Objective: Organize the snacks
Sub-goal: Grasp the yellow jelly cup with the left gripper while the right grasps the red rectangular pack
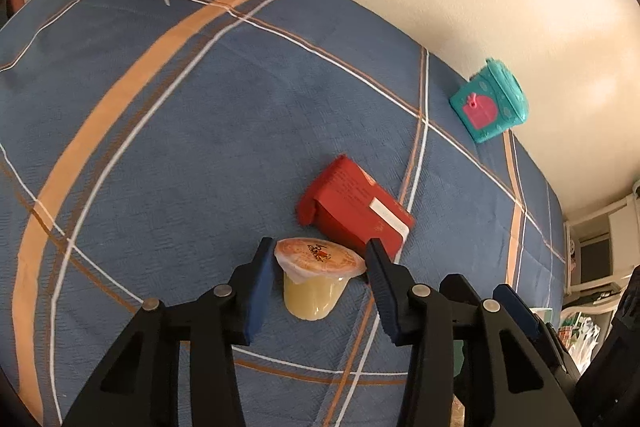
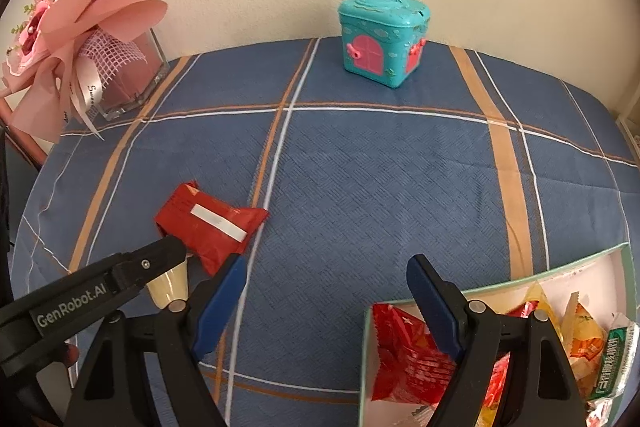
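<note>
A yellow jelly cup (image 1: 316,279) with an orange foil lid lies on the blue plaid tablecloth. My left gripper (image 1: 320,259) is open, one finger on each side of the cup, apart from it. A red snack packet (image 1: 354,207) lies just beyond the cup. In the right wrist view the cup (image 2: 170,287) is partly hidden behind the left gripper, next to the red packet (image 2: 210,225). My right gripper (image 2: 326,273) is open and empty above the cloth. A white box (image 2: 618,263) with several snack packets sits at the lower right.
A teal toy house box (image 2: 382,41) stands at the back near the wall; it also shows in the left wrist view (image 1: 490,105). A pink wrapped bouquet in a glass vase (image 2: 132,75) stands at the back left. The table edge curves at the right.
</note>
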Motion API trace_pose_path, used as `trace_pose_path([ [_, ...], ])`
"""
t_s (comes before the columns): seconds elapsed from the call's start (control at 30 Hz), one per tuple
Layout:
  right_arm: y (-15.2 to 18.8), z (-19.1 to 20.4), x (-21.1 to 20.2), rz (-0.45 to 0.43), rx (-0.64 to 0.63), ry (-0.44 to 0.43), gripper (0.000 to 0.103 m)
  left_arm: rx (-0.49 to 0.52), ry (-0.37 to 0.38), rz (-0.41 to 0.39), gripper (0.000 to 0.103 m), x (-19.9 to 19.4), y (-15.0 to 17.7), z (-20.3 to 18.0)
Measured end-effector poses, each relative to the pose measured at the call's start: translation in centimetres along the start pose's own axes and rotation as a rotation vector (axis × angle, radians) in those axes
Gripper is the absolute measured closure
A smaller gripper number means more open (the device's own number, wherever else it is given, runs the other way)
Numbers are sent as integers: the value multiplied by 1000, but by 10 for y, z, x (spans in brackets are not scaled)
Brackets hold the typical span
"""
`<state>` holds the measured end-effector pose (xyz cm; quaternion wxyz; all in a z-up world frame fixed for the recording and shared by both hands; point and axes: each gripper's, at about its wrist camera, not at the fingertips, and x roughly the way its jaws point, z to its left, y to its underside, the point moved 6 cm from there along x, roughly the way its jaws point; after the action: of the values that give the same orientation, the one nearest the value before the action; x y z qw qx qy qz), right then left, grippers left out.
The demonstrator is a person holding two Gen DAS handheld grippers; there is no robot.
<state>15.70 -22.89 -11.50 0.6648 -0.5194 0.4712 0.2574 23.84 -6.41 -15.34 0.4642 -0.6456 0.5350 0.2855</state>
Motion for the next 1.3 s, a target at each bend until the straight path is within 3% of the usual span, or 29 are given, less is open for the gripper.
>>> trace_pose_path([
  [0.07, -3, 7, 0, -7, -14, -12, 18, -25, 2, -6, 56, -4, -3, 7],
  [0.17, -8, 25, 3, -2, -60, -35, 21, -61, -1, -27, 77, -11, -8, 20],
  [0.63, -21, 83, 44, 99, -222, -126, 31, -154, -2, -57, 77, -26, -18, 52],
  [0.73, -22, 92, 50, 107, -261, -132, 31, -153, 2, -55, 67, -24, -19, 51],
  [0.8, -23, 95, 53, 110, -286, -122, 31, -156, 11, -53, 53, -24, -19, 51],
  [0.93, -23, 98, 55, 116, -302, -126, 37, -139, 14, -59, 51, -25, -20, 45],
  [1.07, -24, 95, 54, 119, -276, -134, 44, -117, 33, -48, 40, -24, -19, 37],
  [1.3, -19, 85, 48, 179, -250, -152, 54, -119, 29, -41, 40, -20, -17, 36],
])
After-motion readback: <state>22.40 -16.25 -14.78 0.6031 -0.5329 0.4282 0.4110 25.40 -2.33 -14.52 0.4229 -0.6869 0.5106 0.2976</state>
